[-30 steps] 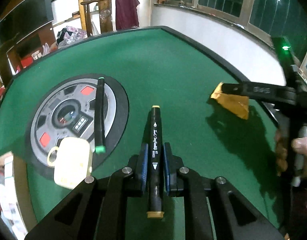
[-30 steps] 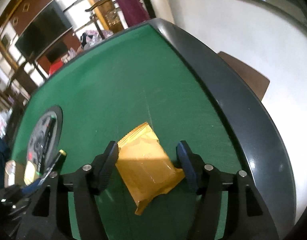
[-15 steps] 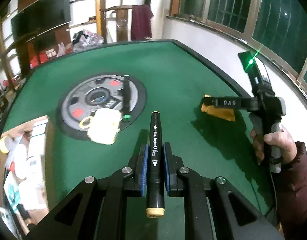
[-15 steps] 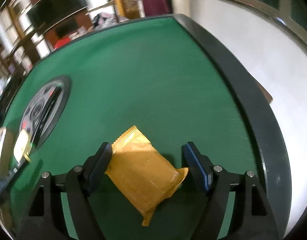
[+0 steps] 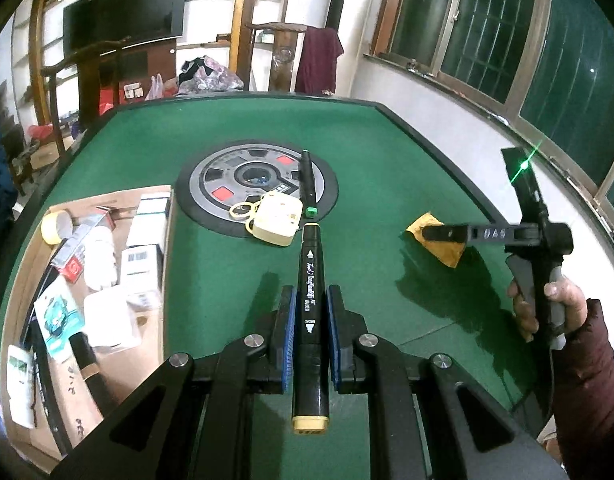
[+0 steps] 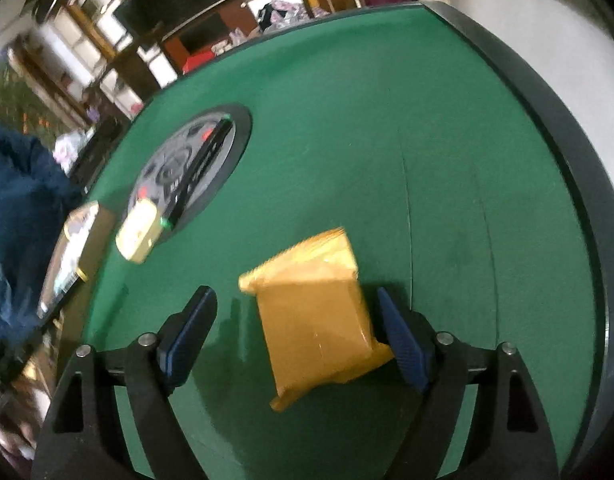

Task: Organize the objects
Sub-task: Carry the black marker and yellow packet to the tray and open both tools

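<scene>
Your left gripper [image 5: 310, 330] clamps the black marker [image 5: 310, 312] — your right gripper [image 6: 295, 336] stands wide open around the yellow packet [image 6: 315, 312], gripping nothing.

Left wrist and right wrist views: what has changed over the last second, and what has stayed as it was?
The left gripper has lifted and pulled back with the black marker clamped, so the cardboard box at the table's left now shows. The right gripper stays open; the yellow packet now sits against its right finger. The green-capped marker and cream case have not moved.
</scene>
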